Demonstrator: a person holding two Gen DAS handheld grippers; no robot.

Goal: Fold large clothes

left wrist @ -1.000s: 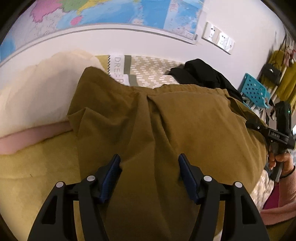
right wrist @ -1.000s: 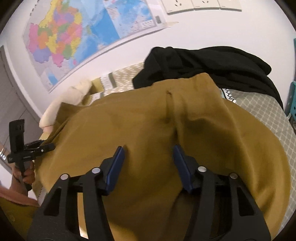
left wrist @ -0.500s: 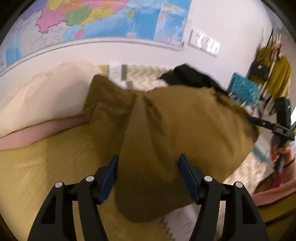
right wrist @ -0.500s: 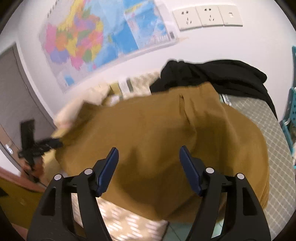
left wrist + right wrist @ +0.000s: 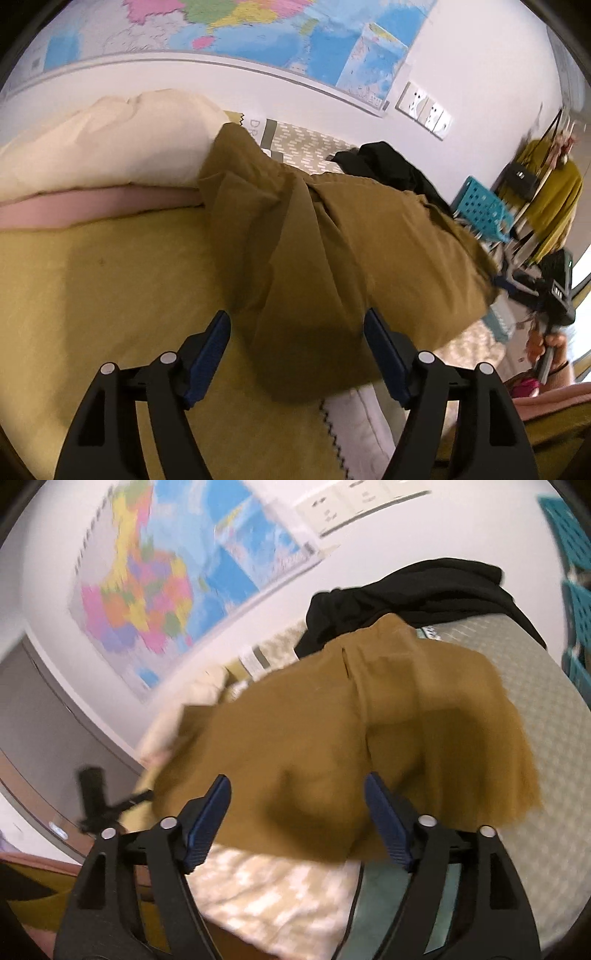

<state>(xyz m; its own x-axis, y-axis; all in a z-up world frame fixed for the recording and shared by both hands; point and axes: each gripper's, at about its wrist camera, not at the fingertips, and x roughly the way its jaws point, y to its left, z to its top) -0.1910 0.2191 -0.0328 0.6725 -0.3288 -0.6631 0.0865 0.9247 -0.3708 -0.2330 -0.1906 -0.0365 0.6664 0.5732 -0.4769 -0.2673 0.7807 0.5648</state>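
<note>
A large mustard-brown garment lies folded across the bed; it also shows in the right wrist view. My left gripper is open and empty, held above the garment's near left end. My right gripper is open and empty, above the garment's near edge. The right gripper appears at the far right of the left wrist view. The left gripper shows blurred at the left of the right wrist view.
A black garment lies behind the brown one by the wall. A cream pillow and pink pillow sit at the left. The bed has a yellow blanket and patterned quilt. A blue crate stands beyond.
Both grippers have pulled back and up from the garment, which now lies flat with its near edge showing. Both stay open.
</note>
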